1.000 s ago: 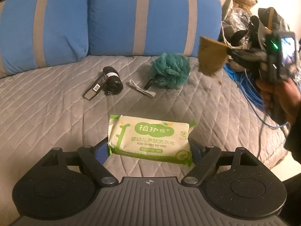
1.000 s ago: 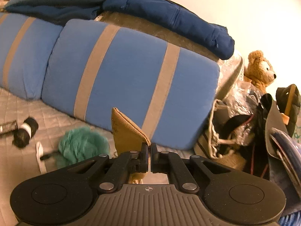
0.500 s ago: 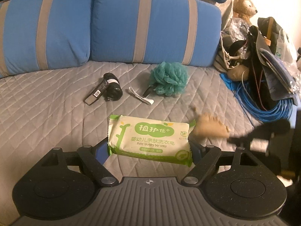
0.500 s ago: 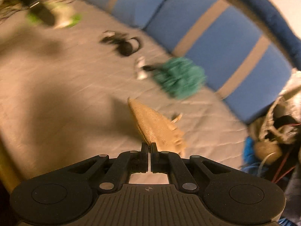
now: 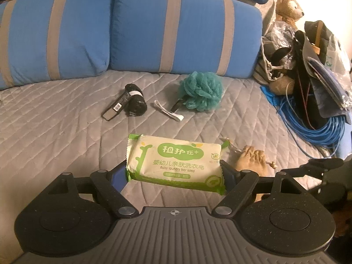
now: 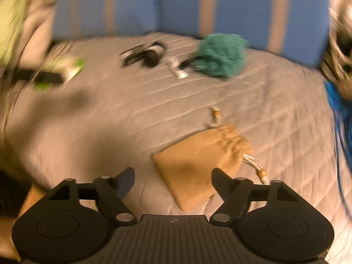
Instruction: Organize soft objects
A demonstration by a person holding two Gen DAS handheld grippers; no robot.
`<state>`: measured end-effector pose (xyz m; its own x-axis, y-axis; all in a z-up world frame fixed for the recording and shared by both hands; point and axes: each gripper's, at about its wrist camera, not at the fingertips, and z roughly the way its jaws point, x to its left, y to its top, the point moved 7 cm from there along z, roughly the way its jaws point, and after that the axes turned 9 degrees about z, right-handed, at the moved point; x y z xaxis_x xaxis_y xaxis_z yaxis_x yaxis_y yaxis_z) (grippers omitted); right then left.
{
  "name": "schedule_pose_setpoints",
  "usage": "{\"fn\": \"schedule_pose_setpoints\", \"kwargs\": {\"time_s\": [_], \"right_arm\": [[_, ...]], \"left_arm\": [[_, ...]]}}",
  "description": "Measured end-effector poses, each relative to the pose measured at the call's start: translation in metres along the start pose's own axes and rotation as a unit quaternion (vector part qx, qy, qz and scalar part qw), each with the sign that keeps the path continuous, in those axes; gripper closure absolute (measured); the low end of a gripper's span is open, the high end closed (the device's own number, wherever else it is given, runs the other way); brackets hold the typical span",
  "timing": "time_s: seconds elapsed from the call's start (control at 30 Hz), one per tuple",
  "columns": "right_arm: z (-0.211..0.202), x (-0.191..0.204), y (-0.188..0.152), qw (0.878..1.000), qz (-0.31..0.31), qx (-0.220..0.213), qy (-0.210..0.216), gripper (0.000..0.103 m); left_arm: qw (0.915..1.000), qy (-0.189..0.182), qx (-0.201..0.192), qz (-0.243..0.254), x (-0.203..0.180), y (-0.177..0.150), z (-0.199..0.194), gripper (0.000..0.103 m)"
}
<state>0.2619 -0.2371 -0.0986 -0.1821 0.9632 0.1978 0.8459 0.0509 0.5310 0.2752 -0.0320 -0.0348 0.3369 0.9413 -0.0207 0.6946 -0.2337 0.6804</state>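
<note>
The tan drawstring pouch [image 6: 199, 162] lies flat on the grey quilted sofa seat [image 5: 55, 127], just set down: the right gripper [image 6: 173, 179] has just been opening its jaws, which now stand wide apart with the pouch's near end between them but untouched by the pads. In the left wrist view the pouch [image 5: 250, 159] sits just right of the baby laundry soap packet [image 5: 176, 165], which the left gripper [image 5: 175, 173] holds clamped by its two short ends.

The step in hand looks like the release of the pouch beside the soap. Next the right gripper probably needs to back away clear of the cord and beads [image 6: 260, 172], while the left settles the soap next to the pouch or carries it elsewhere.

The pouch is the only container in play; its neck is drawn shut and it lies fairly flat, so whether it holds anything cannot be told. The teal bath pouf [image 5: 201, 91], black roll [image 5: 134, 104] and white clip [image 5: 168, 110] lie loose further back, near the blue cushions [image 5: 184, 28]
</note>
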Motion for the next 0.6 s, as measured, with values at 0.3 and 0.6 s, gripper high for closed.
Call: {"fn": "schedule_pose_setpoints", "kwargs": {"time_s": [0.3,0.6], "right_arm": [[0.045,-0.066,0.002,0.976,0.211,0.039,-0.039,0.036],[0.062,-0.066,-0.001,0.976,0.204,0.020,-0.071,0.091]], "left_arm": [[1.0000,0.006,0.002,0.001,0.005,-0.007,0.000,0.021],[0.9999,0.002,0.014,0.006,0.004,-0.018,0.000,0.021]]}}
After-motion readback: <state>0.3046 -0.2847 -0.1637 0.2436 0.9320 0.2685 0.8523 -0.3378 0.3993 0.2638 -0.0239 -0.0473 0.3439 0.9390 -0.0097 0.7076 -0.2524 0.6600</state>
